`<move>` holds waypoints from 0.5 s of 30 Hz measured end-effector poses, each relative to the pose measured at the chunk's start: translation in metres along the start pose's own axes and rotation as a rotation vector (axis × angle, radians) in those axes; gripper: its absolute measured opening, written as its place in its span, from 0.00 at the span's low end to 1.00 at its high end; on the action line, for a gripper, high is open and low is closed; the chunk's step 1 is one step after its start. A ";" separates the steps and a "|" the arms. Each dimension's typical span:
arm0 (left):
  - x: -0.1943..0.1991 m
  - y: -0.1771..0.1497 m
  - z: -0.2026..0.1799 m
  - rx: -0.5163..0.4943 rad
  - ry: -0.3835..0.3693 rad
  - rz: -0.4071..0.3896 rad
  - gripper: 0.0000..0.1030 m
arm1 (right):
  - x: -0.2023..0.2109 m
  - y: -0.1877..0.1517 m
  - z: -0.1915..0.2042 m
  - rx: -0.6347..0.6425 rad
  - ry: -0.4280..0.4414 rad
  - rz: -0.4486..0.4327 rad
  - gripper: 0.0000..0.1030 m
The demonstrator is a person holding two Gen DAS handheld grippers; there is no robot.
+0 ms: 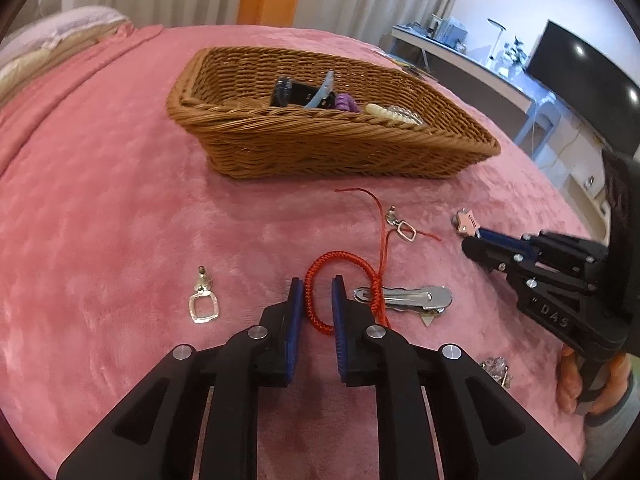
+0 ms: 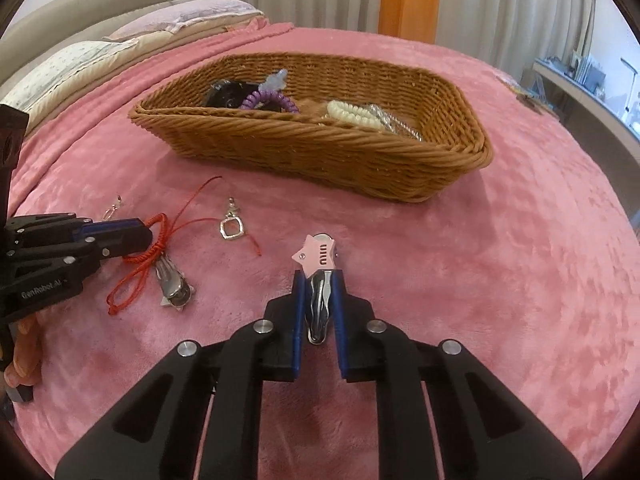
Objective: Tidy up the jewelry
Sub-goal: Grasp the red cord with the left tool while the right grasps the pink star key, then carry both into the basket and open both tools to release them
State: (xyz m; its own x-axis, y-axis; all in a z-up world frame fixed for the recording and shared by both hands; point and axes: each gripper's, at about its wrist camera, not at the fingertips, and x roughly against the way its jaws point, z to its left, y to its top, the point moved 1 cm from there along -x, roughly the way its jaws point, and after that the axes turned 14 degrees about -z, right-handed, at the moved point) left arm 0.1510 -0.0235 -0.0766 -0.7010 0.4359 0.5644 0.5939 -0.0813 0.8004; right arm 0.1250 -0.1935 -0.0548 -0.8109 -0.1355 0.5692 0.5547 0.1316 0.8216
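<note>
The right gripper (image 2: 318,280) is closed narrow on a silver hair clip (image 2: 319,308) with a pink star end (image 2: 316,257), which juts past the blue pads (image 2: 340,308) above the pink blanket (image 2: 480,300); the clip runs lengthwise between the fingers. The left gripper (image 1: 316,286) is drawn in about as far as it goes, its pads straddling one side of a red braided cord loop (image 1: 320,292); whether they pinch it I cannot tell; a second silver clip (image 1: 404,298) lies just beside. The wicker basket (image 1: 332,148) sits beyond.
</note>
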 end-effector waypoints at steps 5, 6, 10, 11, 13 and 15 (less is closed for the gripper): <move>0.013 0.000 -0.018 -0.097 0.005 -0.064 0.02 | 0.017 0.004 -0.004 -0.034 0.034 -0.062 0.11; 0.017 0.001 -0.021 -0.108 0.003 -0.085 0.02 | 0.021 0.005 -0.005 -0.047 0.044 -0.074 0.11; 0.038 0.011 -0.029 -0.124 -0.008 -0.152 0.02 | 0.042 0.017 -0.006 -0.075 0.078 -0.122 0.11; 0.046 0.016 -0.032 -0.125 -0.011 -0.175 0.02 | 0.048 0.021 -0.007 -0.082 0.081 -0.135 0.11; 0.057 0.027 -0.036 -0.127 -0.014 -0.209 0.02 | 0.062 0.035 -0.008 -0.089 0.086 -0.170 0.11; 0.072 0.044 -0.042 -0.128 -0.010 -0.258 0.02 | 0.076 0.054 -0.009 -0.080 0.084 -0.208 0.11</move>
State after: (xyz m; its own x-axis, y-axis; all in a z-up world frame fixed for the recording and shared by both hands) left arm 0.1103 -0.0335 0.0073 -0.8183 0.4653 0.3374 0.3412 -0.0791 0.9366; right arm 0.0952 -0.2055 0.0326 -0.8926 -0.2332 0.3857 0.3934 0.0147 0.9193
